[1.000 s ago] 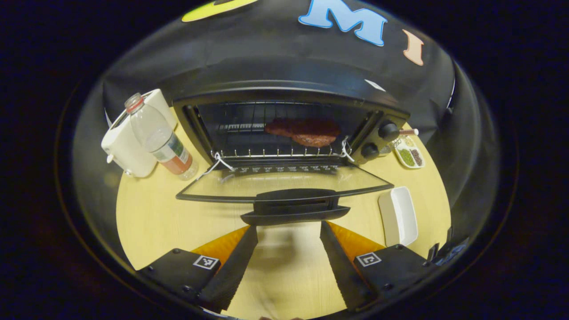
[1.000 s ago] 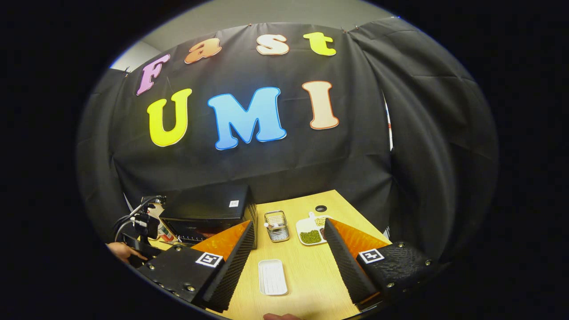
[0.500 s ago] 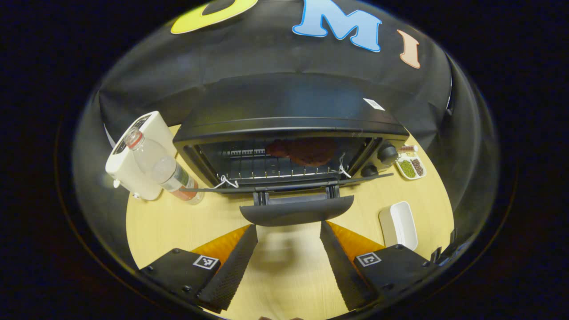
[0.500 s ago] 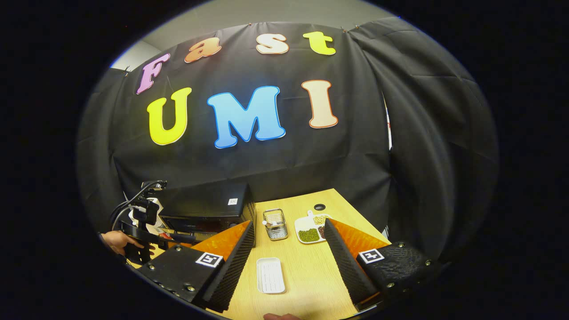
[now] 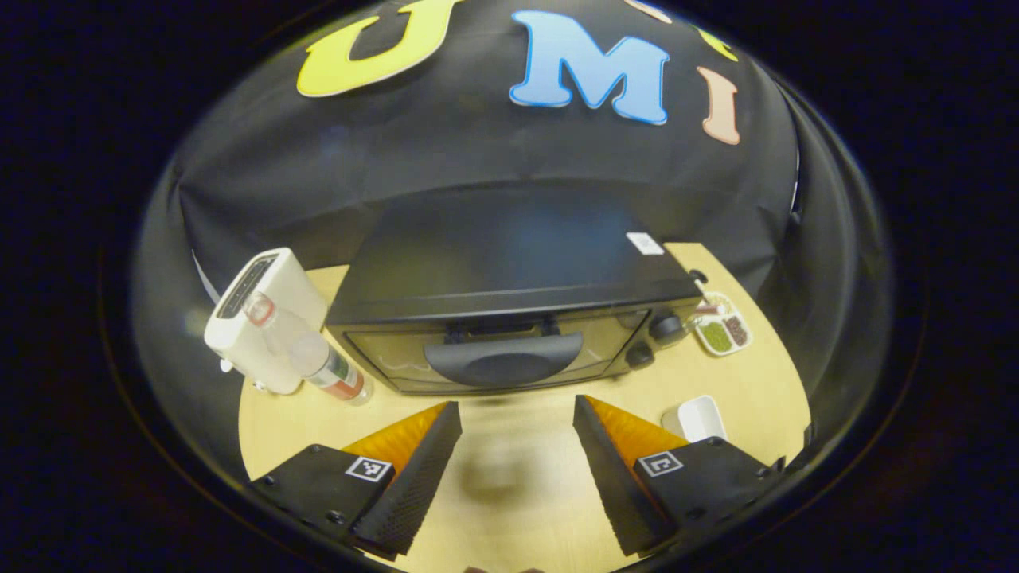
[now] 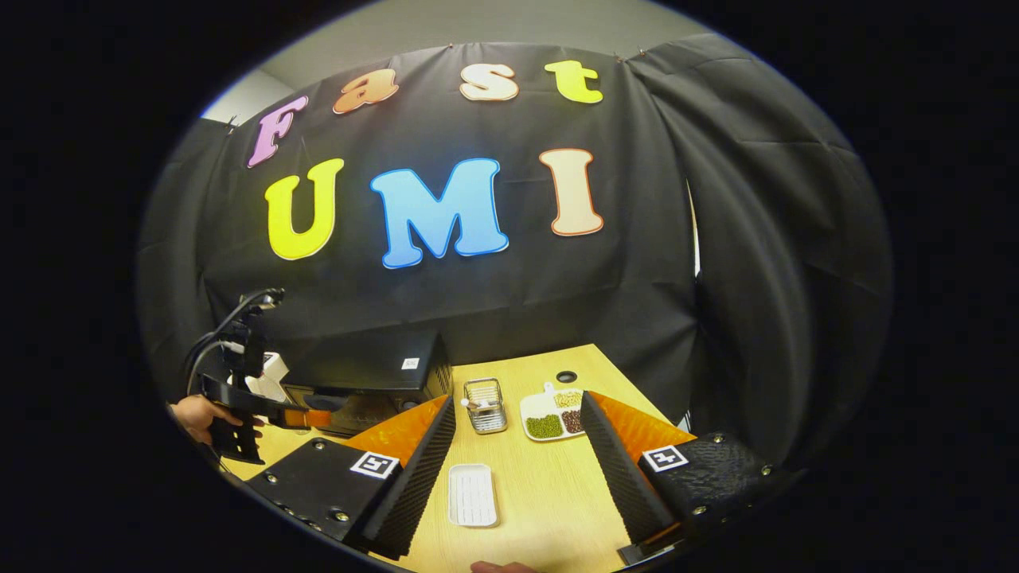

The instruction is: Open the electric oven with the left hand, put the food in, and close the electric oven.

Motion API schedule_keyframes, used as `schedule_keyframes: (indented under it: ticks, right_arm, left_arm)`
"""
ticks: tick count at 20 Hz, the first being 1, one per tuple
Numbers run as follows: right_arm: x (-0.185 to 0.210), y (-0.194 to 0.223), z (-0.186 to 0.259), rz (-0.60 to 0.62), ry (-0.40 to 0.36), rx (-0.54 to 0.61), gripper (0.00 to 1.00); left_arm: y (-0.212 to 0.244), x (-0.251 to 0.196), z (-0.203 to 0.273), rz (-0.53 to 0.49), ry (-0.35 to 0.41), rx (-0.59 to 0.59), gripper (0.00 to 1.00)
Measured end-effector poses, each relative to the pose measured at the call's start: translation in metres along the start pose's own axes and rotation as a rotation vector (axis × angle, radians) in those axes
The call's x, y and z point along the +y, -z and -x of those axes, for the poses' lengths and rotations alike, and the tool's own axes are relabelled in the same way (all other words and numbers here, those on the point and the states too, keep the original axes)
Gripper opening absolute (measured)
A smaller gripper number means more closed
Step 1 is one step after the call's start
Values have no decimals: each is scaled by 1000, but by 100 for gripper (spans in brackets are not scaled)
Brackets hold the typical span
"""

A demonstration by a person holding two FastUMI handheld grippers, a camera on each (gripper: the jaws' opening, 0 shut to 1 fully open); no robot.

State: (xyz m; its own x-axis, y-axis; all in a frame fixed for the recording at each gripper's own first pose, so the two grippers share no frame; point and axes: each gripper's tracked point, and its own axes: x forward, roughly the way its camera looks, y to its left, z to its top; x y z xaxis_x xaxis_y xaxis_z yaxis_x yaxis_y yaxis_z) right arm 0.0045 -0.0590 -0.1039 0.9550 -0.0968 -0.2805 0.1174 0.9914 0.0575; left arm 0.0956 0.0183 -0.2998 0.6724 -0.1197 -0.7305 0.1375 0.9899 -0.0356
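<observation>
The electric oven is seen standing on the table, towards its back, against the black cloth wall. Its glass door is raised flush against the front, with the dark handle lying across it, so the door is judged to be shut. The food cannot be made out through the dark glass; whether it lies inside cannot be told here. A white tray is seen bare on the table to the right of the oven, which fits the food having been moved into it.

The left hand-held gripper is held in front of the handle, clear of it, with its fingers spread wide and nothing between them. In the right gripper view it is seen farther off at the oven front, carried by a hand. The right hand-held gripper is held over the table, well apart from the oven, likewise spread wide and empty, above the white tray.

By these signs the opening and closing are judged done, and little or nothing of the task is left.
</observation>
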Motion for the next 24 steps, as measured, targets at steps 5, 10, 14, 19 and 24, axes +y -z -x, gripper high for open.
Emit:
schedule_keyframes:
  ticks: [5, 10, 14, 19, 24]
  right_arm:
    - [6, -36, -3, 5, -76, -63, 95]
    - [18, -86, 10, 13, -154, -159, 95]
    - [38, -117, 30, -1, -205, -206, 95]
    - [51, -136, 51, -19, -174, -253, 95]
    - [63, -136, 62, 5, -154, -259, 95]
  left_arm:
    - [-69, -19, 102, 9, -73, -330, 100]
    - [-119, -55, 220, 69, -60, -634, 91]
    - [-125, -59, 274, 33, -101, -708, 99]
    - [-129, -58, 305, 27, -76, -747, 92]
    - [-123, -47, 314, 12, -54, -756, 97]
